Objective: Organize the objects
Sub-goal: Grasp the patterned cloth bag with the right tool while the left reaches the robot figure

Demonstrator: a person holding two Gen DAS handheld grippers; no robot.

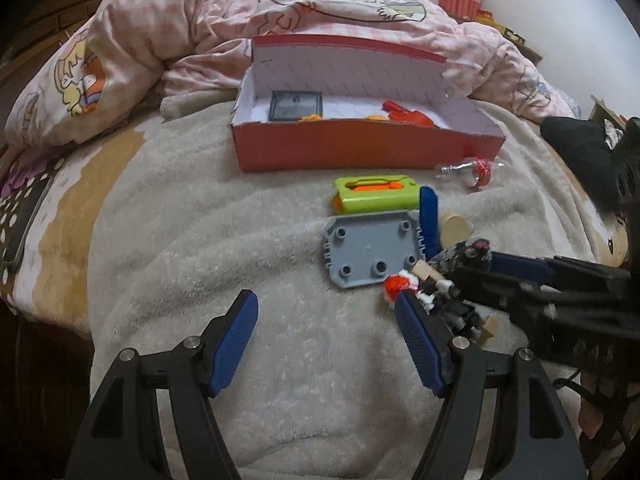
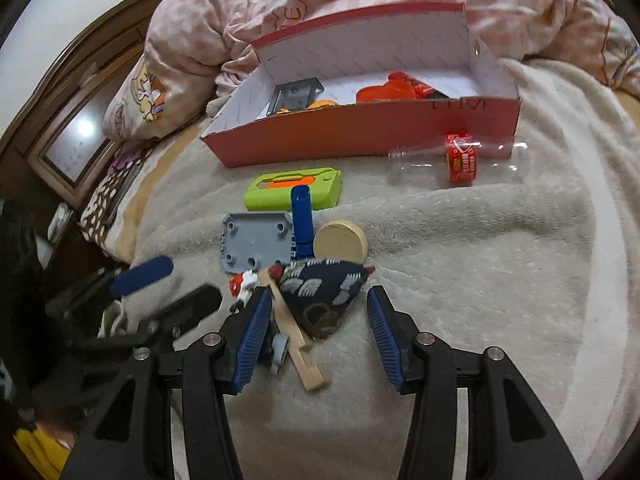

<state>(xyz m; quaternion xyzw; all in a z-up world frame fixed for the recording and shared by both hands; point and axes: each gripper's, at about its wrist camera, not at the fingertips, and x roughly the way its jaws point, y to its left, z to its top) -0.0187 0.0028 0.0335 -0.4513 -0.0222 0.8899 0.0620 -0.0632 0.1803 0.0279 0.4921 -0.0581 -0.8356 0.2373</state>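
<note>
A red cardboard box (image 1: pixel 360 148) with a white inside stands open on the bed and holds a grey square piece and orange and red toys. In front of it lie a green case (image 1: pixel 374 196), a grey studded plate (image 1: pixel 372 248), a blue tube (image 2: pixel 302 216), a wooden disc (image 2: pixel 340 240), a dark patterned pouch (image 2: pixel 324 292), a wooden stick (image 2: pixel 296 340) and a small red-and-white toy figure (image 1: pixel 396 286). My right gripper (image 2: pixel 318 294) is open, its fingers either side of the pouch without pressing it. My left gripper (image 1: pixel 325 298) is open over bare blanket, left of the figure.
A clear plastic bottle (image 2: pixel 452 160) with a red label lies by the box's right front corner. A pink checked quilt (image 1: pixel 180 32) is bunched behind the box. The grey fleece blanket (image 1: pixel 200 240) covers the bed; a dark wooden headboard (image 2: pixel 80 100) stands at the left.
</note>
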